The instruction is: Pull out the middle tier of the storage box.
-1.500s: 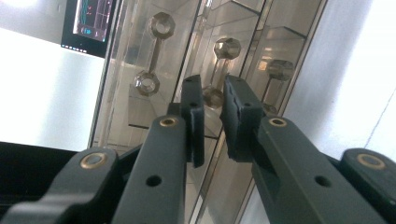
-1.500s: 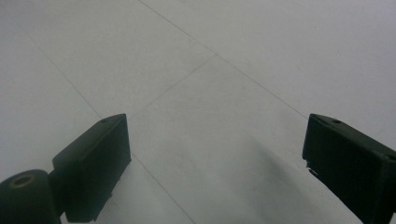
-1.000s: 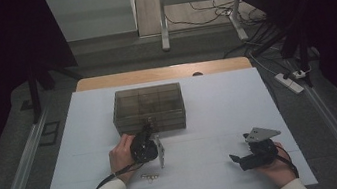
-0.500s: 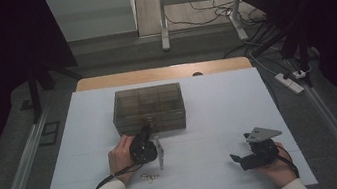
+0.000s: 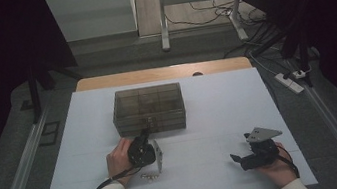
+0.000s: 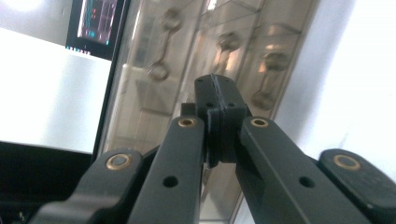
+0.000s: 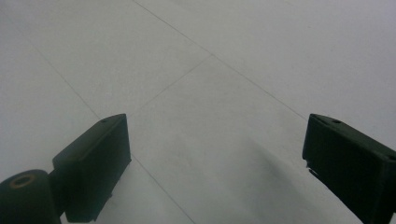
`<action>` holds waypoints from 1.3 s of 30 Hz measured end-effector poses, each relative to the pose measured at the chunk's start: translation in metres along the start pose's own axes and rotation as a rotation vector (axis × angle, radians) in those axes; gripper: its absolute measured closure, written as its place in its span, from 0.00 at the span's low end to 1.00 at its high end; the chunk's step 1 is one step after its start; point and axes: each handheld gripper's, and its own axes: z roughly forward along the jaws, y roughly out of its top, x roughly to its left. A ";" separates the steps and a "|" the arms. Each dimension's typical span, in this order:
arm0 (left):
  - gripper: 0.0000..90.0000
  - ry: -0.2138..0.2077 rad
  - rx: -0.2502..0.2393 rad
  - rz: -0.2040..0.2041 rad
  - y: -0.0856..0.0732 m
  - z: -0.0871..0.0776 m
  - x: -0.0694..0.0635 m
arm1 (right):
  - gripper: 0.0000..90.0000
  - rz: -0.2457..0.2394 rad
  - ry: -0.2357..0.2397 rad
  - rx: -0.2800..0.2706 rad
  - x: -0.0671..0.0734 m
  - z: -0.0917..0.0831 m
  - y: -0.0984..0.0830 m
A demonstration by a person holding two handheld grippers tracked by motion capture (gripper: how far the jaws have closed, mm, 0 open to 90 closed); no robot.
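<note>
A smoky clear plastic drawer box (image 5: 148, 108) stands on the white table (image 5: 219, 112). My left gripper (image 5: 145, 135) lies on its side just in front of the box, pointing at its front face. In the left gripper view the left gripper (image 6: 218, 93) has its pads pressed together with nothing seen between them; its jaws have just been closing. Behind the pads are the box (image 6: 154, 102) and its dumbbell-shaped drawer handles (image 6: 164, 46). My right gripper (image 5: 237, 159) rests near the front right of the table. Its jaws stand wide open over bare white surface, shown by the right gripper (image 7: 215, 158).
A few small metal pieces (image 5: 150, 176) lie on the table just in front of the left hand. A wooden edge (image 5: 163, 73) borders the far side. On the floor beyond are a metal stand (image 5: 163, 19), cables and a power strip (image 5: 288, 82).
</note>
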 end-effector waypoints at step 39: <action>0.89 -0.027 0.007 0.016 0.005 -0.010 -0.009 | 0.08 -0.002 0.004 0.003 0.001 0.000 0.000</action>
